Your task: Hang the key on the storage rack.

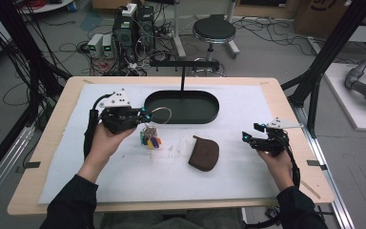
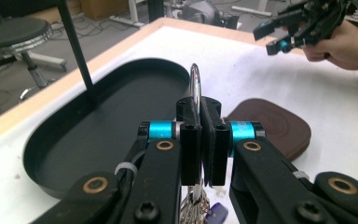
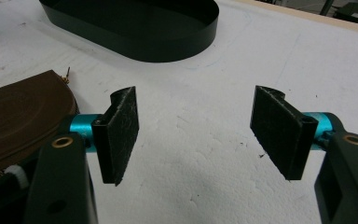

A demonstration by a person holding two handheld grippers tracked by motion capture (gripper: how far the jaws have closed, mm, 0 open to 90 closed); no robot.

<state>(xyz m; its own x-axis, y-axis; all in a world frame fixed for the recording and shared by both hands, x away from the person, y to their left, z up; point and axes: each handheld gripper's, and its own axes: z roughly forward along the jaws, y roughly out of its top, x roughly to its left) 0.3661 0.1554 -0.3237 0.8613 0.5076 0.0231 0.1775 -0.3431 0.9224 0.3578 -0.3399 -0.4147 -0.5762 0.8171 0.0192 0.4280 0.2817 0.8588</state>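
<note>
My left gripper [image 1: 143,115] is shut on a metal key ring [image 1: 160,114] at the table's centre left. A bunch of keys with coloured tags [image 1: 150,140] hangs from the ring, just above the white mat. In the left gripper view the ring [image 2: 195,86] stands upright, pinched between the pads of the left gripper [image 2: 199,107], and the keys [image 2: 200,205] dangle below. A brown zip pouch [image 1: 204,153] lies flat on the mat at centre. My right gripper [image 1: 250,131] is held open at the right, nothing between its pads, with the pouch [image 3: 18,116] beside its left jaw.
A black oval tray [image 1: 186,105] sits at the back centre with a black T-shaped stand [image 1: 183,76] rising behind it. White mat [image 1: 248,105] covers the wooden table. A stool [image 1: 214,31] and cables stand on the floor beyond.
</note>
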